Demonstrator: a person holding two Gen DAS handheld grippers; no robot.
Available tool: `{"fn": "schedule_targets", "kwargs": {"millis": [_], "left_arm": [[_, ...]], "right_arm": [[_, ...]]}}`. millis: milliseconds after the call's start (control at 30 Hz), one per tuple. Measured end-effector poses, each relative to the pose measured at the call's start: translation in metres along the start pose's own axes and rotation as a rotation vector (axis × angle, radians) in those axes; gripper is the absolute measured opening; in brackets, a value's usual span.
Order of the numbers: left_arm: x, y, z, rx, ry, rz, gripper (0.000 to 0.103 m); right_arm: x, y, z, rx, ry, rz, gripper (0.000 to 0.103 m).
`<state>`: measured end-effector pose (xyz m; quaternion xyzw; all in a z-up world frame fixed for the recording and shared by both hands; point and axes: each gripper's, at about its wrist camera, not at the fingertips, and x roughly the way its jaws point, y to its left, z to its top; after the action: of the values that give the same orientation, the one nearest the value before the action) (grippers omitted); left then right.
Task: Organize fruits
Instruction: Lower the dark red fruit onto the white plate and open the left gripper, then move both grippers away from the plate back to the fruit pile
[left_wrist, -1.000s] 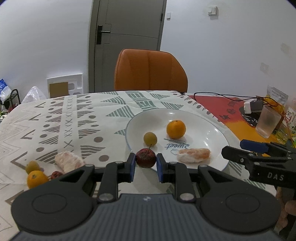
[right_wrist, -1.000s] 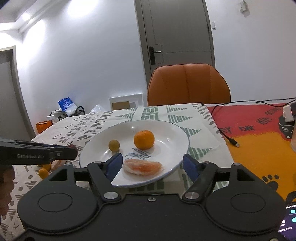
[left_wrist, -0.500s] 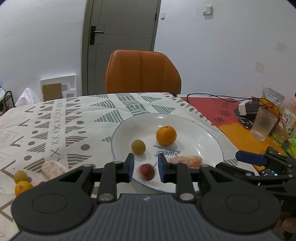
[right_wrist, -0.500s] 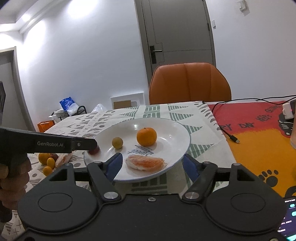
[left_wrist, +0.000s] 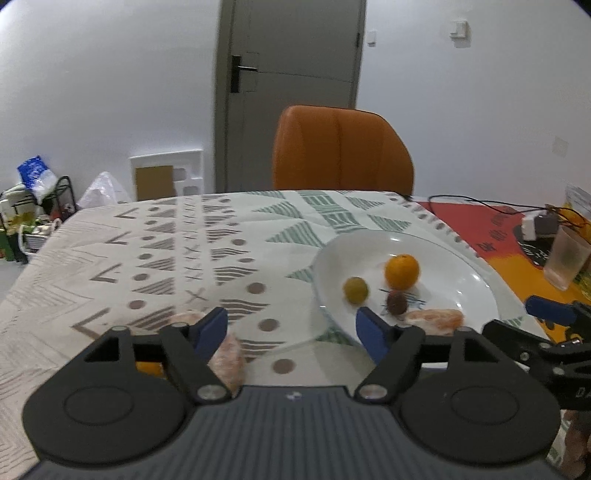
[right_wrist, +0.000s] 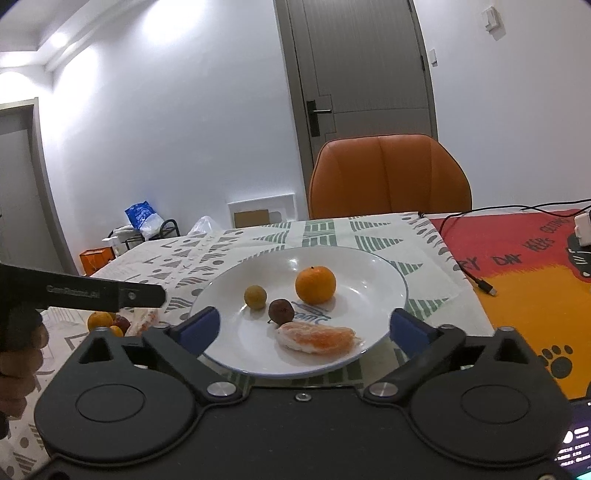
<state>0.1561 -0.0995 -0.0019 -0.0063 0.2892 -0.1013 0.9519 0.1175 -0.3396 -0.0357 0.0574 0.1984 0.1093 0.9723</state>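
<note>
A white plate (right_wrist: 384, 277) (left_wrist: 476, 284) holds an orange (right_wrist: 315, 284) (left_wrist: 402, 271), a yellow-green fruit (right_wrist: 255, 296) (left_wrist: 355, 290), a dark red fruit (right_wrist: 281, 310) (left_wrist: 396, 302) and a peeled citrus piece (right_wrist: 317, 338) (left_wrist: 434, 319). My left gripper (left_wrist: 291, 332) is open and empty, left of the plate over the tablecloth. A second peeled piece (left_wrist: 227, 356) lies behind its left finger. My right gripper (right_wrist: 304, 325) is open and empty at the plate's near rim. Small oranges (right_wrist: 99, 320) and a red fruit (right_wrist: 122, 324) lie left of the plate.
An orange chair (left_wrist: 341, 147) stands at the table's far side. A plastic cup (left_wrist: 565, 258), a charger and a black cable (right_wrist: 476, 277) lie on the red-orange mat at the right. A phone screen (right_wrist: 578, 450) shows at the lower right.
My left gripper opened and let go of the dark red fruit, which now lies on the plate. It then swung left, away from the plate. The right gripper hardly moved.
</note>
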Motion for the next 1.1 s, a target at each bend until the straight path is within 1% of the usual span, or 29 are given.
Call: {"fn": "schedule_targets", "kwargs": {"millis": [133, 433, 500, 667, 867, 1100], "left_arm": [[-0.005, 0.012, -0.002, -0.015, -0.005, 0.024, 0.082], [-0.015, 0.029, -0.008, -0.030, -0.023, 0.071, 0.089], [-0.017, 0.031, -0.010, -0.030, -0.027, 0.080, 0.089], [-0.023, 0.041, -0.012, -0.042, -0.033, 0.097, 0.090], [-0.031, 0.057, -0.015, -0.070, -0.041, 0.125, 0.090], [-0.036, 0.077, -0.023, -0.112, -0.027, 0.140, 0.090]], "right_arm": [[0.001, 0.005, -0.001, -0.008, -0.002, -0.001, 0.103], [0.005, 0.014, 0.000, 0.007, -0.005, 0.005, 0.103], [0.006, 0.017, 0.000, -0.002, -0.007, 0.002, 0.103], [0.004, 0.027, 0.002, -0.008, -0.009, 0.039, 0.103], [0.009, 0.041, 0.003, -0.030, 0.012, 0.045, 0.103], [0.013, 0.058, 0.002, -0.060, 0.025, 0.110, 0.103]]}}
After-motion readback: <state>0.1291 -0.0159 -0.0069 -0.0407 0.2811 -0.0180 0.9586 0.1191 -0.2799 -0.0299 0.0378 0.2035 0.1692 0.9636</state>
